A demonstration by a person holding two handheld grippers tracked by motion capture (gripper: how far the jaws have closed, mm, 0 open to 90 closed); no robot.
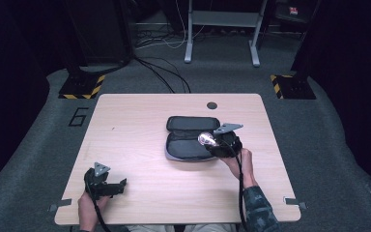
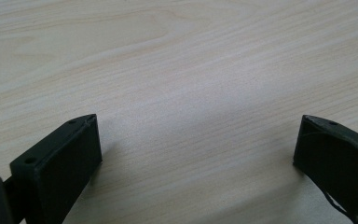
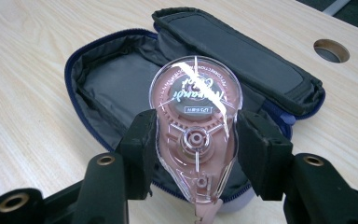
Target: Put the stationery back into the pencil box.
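Observation:
A dark pencil case (image 1: 188, 137) (image 3: 121, 84) lies unzipped and spread flat at the middle of the wooden table (image 1: 140, 145), its grey lining empty. Over its right end my right gripper (image 1: 212, 141) (image 3: 196, 135) is shut on a clear pink correction tape dispenser (image 1: 206, 139) (image 3: 196, 126), which hangs above the open compartment. My left gripper (image 1: 121, 185) (image 2: 196, 144) rests near the table's front left, its jaws wide open over bare wood with nothing between them.
A round cable hole (image 1: 212, 105) (image 3: 331, 50) sits in the table's far edge behind the case. Metal brackets (image 1: 293, 201) stick out at the front corners. Cables and a desk frame (image 1: 222, 29) lie on the floor beyond.

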